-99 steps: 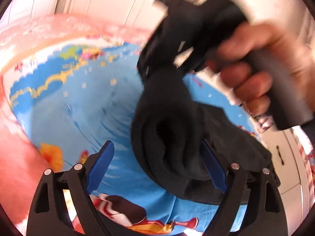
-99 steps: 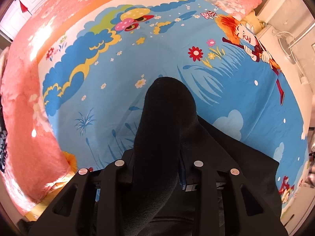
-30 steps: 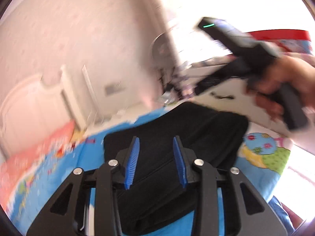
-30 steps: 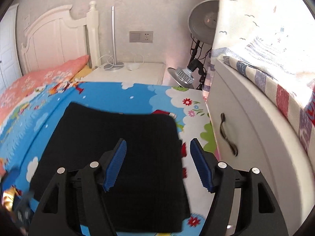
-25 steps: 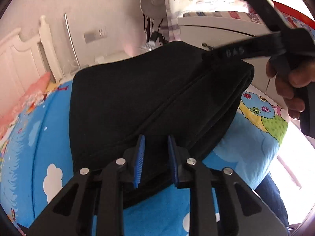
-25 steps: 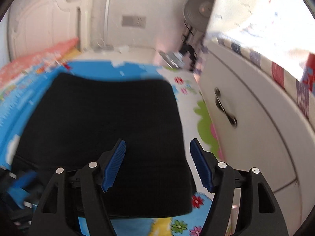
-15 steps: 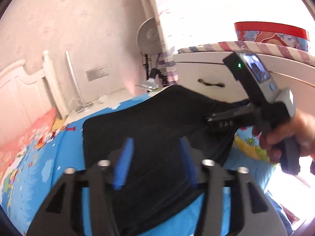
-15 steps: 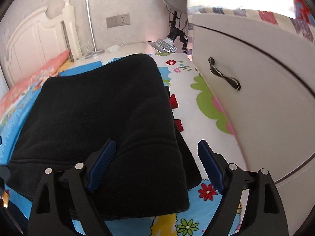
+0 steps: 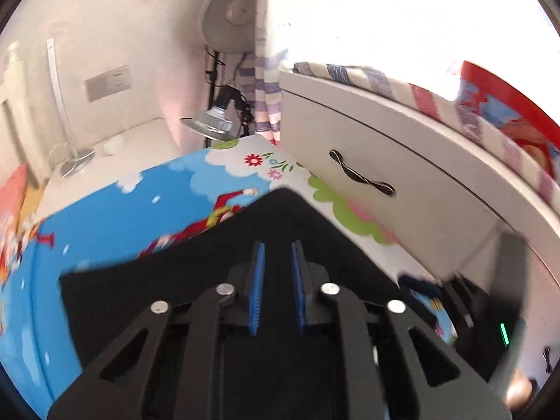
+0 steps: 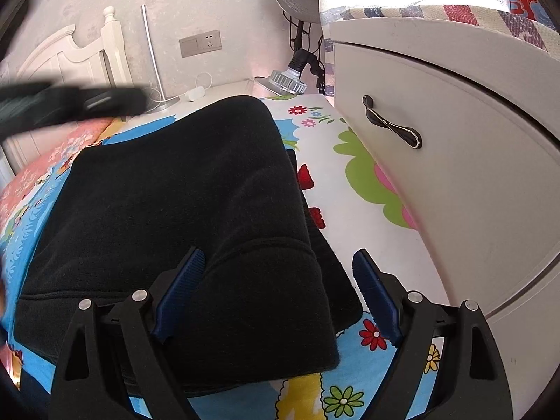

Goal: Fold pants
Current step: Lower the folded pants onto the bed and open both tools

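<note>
The black pants (image 10: 182,203) lie folded into a thick rectangle on the cartoon-print bedsheet (image 10: 350,182); they also show in the left wrist view (image 9: 287,231). My right gripper (image 10: 276,262) is open, its blue pads spread over the near right corner of the pile, holding nothing. My left gripper (image 9: 276,248) hovers over the pants with its blue pads nearly together and nothing between them. The left gripper's body shows blurred at the upper left of the right wrist view (image 10: 70,103).
A white drawer cabinet (image 10: 455,147) with a dark handle (image 10: 392,127) stands close on the right. A fan (image 9: 227,17), a clip lamp (image 10: 285,82), a wall socket (image 10: 200,47), a white nightstand (image 9: 101,161) and the headboard (image 10: 84,59) lie beyond the bed.
My left gripper has swung over the folded pants and its pads have closed to a narrow gap. My right gripper stays open over the pile's near corner, slightly lower and closer.
</note>
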{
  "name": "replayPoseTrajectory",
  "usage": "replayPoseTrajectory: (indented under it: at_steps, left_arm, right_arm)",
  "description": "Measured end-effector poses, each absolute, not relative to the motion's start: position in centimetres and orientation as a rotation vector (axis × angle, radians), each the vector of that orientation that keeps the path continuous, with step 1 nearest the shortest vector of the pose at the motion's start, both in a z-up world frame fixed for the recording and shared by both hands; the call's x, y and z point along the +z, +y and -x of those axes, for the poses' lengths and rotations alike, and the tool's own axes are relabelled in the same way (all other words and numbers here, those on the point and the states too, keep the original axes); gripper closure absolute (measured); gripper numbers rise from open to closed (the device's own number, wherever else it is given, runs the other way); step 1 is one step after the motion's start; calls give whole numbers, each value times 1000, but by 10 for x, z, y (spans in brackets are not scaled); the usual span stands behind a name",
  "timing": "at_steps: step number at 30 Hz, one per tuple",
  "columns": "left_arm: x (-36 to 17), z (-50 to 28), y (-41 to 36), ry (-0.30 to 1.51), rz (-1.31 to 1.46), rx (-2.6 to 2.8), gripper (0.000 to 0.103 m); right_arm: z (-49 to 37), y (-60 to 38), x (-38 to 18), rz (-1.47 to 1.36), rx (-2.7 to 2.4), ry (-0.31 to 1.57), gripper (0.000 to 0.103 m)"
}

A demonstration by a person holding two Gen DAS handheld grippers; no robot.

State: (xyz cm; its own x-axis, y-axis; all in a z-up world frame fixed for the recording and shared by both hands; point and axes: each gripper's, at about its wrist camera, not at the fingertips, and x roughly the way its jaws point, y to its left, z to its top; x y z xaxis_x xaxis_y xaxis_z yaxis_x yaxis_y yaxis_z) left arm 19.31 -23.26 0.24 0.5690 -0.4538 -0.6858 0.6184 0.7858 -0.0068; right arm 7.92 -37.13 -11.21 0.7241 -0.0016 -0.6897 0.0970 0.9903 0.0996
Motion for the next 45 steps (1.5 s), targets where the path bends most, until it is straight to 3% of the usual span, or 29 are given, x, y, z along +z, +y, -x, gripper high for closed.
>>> replayPoseTrajectory:
  at_steps: [6,18,23,28,32,34,36,40,43,45]
  left_arm:
    - [-55,-274,-305,966,-376,-642,94]
    - [-48,-266,-298,953,-300,-639,94]
    - [-11,-208,-217,847,-103,-597,88]
    - [-35,-127,-159,832,-103,-545,88]
    - [-56,-106,-150,840,-145,-539,87]
    - [-46,-107,-146,833,-106,-541,80]
    - [-36,-104,-136,813,-52,-538,64]
    - [-32,-92,-115,773,-34,-436,51]
    - [-33,-87,-99,784,-29,-377,43]
    - [-30,-82,-92,774,-48,-350,32]
  right_arm:
    - [-81,-368,-112,-118,-93,772,21]
    - [-82,-365,-110,-130,-135,806,21]
    - [-81,-365,-111,-139,-143,807,21]
    - [-78,-360,-107,-110,-168,806,21]
    - [-81,-360,-106,-126,-190,810,17]
    - [-78,-358,-98,-125,-218,797,17]
    - [-69,-352,-81,-131,-233,763,16]
    - [-48,-322,-52,-78,-210,668,15]
    - [-55,-311,-71,-49,-214,761,15]
    - [-56,-307,-89,6,-261,786,13]
